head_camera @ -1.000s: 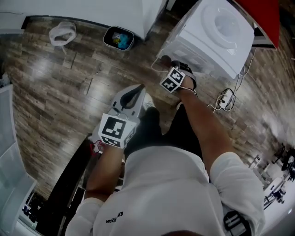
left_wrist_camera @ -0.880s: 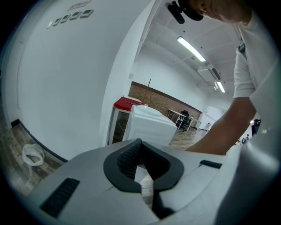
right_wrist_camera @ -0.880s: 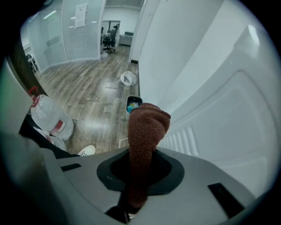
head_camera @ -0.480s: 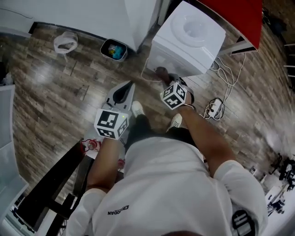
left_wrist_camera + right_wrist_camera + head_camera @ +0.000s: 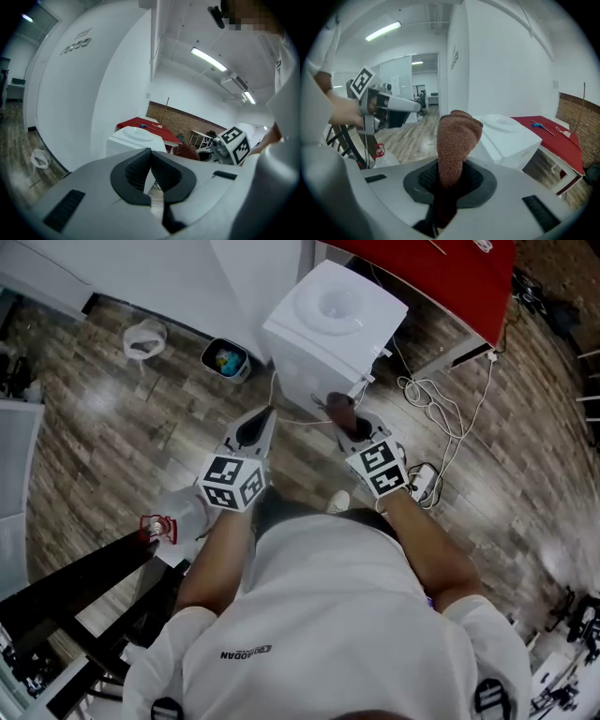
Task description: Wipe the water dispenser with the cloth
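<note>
Right gripper view: your right gripper [image 5: 449,180] is clenched on the brown cloth [image 5: 457,136], which stands upright out of the jaws. Water dispenser [image 5: 511,136]: on the floor, close ahead and to the right of the cloth. Left gripper [image 5: 150,161]: jaws pressed together, empty, farther from the dispenser. Lead with your right.

Looks like an office or lab workspace. Wood-plank floor [image 5: 103,427], white walls, ceiling strip lights [image 5: 208,59], brick wall [image 5: 187,126] at the back. Head view: water dispenser [image 5: 323,329] at 12 o'clock, waste bin [image 5: 224,360] at 11, red table [image 5: 441,273] at 1, power strip [image 5: 424,474] with loose cables [image 5: 441,399] at 3.
</note>
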